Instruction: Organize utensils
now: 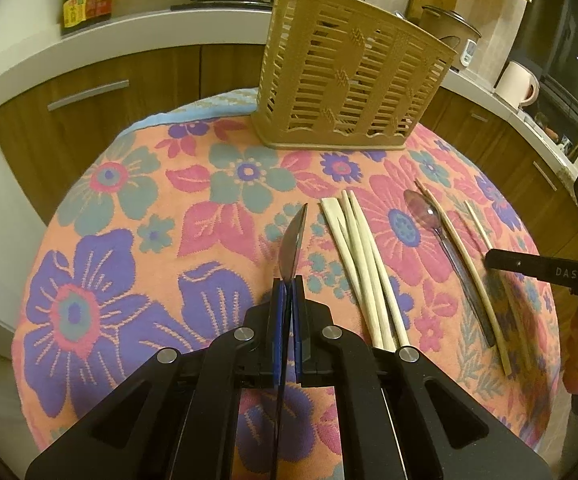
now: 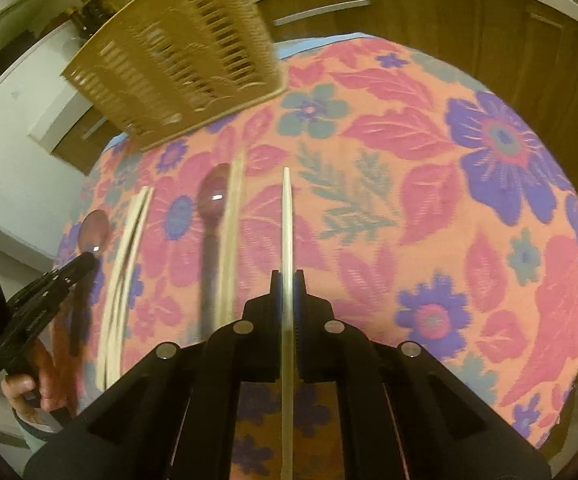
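A flowered cloth (image 1: pixel 137 216) covers the table. At its far edge stands a tan slotted basket (image 1: pixel 353 80), upright, with nothing visible in it through the slots.

On the cloth, nearer than the basket, three pale chopsticks (image 1: pixel 363 264) lie in a loose bundle, touching one another. To their right a spoon (image 1: pixel 445 240) lies flat with its bowl toward the basket, and one more chopstick (image 1: pixel 469 276) runs just beside it along its right.

The left claw (image 1: pixel 289 284) is closed tight on the handle of a second spoon (image 1: pixel 292 240). That spoon is turned on edge, its bowl jutting ahead of the pads and held above the cloth, left of the bundle.

The right claw (image 2: pixel 287 276) is closed on a single chopstick (image 2: pixel 287 220), gripped partway along. Its tip points ahead toward the basket, and its other end runs back under the claw. It lies just right of the flat spoon and its neighbouring stick.
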`<state>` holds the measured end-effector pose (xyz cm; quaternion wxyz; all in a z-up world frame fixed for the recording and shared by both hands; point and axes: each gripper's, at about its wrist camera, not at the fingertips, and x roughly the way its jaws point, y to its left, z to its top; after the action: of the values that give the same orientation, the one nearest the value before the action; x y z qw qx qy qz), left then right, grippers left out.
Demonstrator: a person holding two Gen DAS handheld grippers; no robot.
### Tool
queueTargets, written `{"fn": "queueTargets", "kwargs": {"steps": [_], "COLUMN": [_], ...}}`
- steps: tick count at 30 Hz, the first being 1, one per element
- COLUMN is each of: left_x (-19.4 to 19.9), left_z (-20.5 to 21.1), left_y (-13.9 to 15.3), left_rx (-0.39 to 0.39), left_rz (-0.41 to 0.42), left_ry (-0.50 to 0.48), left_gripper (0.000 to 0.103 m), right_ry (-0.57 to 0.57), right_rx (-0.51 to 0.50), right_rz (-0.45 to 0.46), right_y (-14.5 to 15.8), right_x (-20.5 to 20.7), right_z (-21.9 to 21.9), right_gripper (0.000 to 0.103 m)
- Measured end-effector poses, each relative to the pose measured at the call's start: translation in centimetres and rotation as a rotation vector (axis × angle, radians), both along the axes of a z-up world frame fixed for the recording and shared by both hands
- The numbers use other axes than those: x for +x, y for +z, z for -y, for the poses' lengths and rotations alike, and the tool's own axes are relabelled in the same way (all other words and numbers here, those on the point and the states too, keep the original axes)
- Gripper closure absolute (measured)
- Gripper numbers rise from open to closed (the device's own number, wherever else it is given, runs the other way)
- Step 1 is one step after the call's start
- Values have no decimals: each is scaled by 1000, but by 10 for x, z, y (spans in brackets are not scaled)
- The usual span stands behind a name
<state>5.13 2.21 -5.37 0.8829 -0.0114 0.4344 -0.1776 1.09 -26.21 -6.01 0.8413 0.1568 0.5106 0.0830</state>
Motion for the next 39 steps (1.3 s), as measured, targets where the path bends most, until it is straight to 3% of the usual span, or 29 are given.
{"fn": "queueTargets", "kwargs": {"steps": [4, 12, 16, 24, 30, 34, 39], "left_x": [4, 12, 10, 12, 8, 7, 5], "left_z": [-2, -6, -4, 17, 27, 27, 18], "left_y": [0, 3, 6, 1, 1, 3, 37], "left_rx": [4, 50, 124, 292, 351, 322, 174], "left_rz": [-18, -74, -63, -63, -57, -35, 54], "left_ry": [0, -34, -47, -95, -86, -69, -61], "left_gripper": [101, 97, 70, 71, 93, 93, 94], "right_ry": [-13, 80, 118, 141, 171, 178, 178], "right_rx": [-70, -238, -285, -330, -371, -380, -318], "right_rz": [-6, -65, -90, -137, -134, -60, 41], "right_y": [4, 4, 4, 4, 4, 6, 29], "right_x": [1, 9, 10, 15, 23, 16, 11], "right_z": [9, 0, -5, -10, -22, -34, -41], "right_gripper": [100, 99, 97, 96, 99, 99, 99]}}
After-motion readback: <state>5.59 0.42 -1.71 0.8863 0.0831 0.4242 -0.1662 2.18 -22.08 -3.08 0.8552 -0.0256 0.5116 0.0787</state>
